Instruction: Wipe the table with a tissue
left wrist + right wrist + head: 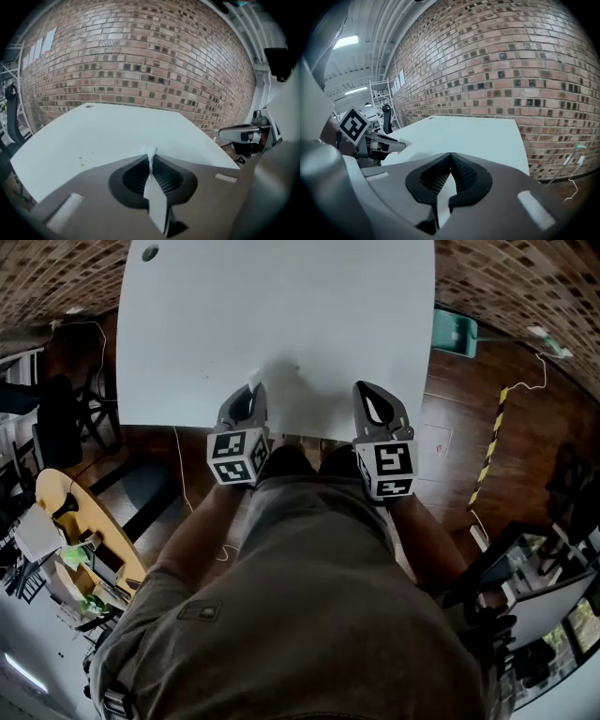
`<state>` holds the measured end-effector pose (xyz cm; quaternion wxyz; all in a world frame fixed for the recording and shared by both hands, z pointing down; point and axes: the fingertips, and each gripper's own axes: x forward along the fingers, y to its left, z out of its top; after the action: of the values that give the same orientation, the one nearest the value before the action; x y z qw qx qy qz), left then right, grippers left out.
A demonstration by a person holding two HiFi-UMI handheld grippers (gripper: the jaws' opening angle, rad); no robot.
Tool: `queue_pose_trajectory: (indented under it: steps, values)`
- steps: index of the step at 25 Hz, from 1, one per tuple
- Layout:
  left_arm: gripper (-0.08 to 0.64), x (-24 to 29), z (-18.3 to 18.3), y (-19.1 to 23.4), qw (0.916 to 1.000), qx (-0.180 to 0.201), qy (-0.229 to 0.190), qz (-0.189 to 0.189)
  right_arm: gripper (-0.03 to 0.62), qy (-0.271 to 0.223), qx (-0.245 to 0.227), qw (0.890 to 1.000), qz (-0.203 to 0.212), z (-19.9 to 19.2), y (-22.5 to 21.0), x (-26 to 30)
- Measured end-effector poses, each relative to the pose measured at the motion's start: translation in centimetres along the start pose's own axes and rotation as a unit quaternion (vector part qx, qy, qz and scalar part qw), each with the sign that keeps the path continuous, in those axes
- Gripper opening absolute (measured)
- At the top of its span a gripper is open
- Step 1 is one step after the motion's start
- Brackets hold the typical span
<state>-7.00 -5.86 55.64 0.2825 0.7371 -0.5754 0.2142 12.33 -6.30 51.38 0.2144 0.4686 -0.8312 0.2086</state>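
The white table (pixel 281 324) fills the top of the head view, and both grippers hover over its near edge. My left gripper (pixel 255 387) is shut on a small white tissue (pixel 254 379) that pokes out past its tips. In the left gripper view the tissue (pixel 151 152) is a thin crumpled strip pinched between the closed jaws of the left gripper (pixel 151 157). A few tiny specks (pixel 82 162) lie on the table just ahead to the left. My right gripper (pixel 362 388) is shut with nothing in it, and its jaws meet over the table (pixel 478 133) in the right gripper view (pixel 451 155).
A round cable hole (pixel 150 253) sits at the table's far left corner. A brick wall (pixel 140 61) stands behind the table. A teal dustpan (pixel 457 332) and a yellow-black strip (pixel 489 448) lie on the wooden floor to the right. A yellow round table (pixel 84 521) and chairs (pixel 56 418) stand at left.
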Motion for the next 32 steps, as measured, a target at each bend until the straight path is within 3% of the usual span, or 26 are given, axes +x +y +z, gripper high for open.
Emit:
queue_pose_trajectory:
  steps: [5,15,32]
  values:
    - [0.023,2.5,-1.9,0.1,0.9988,-0.007,0.047,-0.009,0.014,0.015,0.013,1.0,-0.001,-0.8,-0.5,0.6]
    - [0.023,5.2,-3.0,-2.3,0.994,0.009,0.099,-0.046,0.014,0.02,0.032,0.999,-0.014,-1.4,-1.6,0.9]
    - [0.023,6.9,-3.7,-9.7,0.9771,0.07,0.146,-0.138,0.014,0.027,0.046,0.998,-0.045,-1.7,-3.9,-1.0]
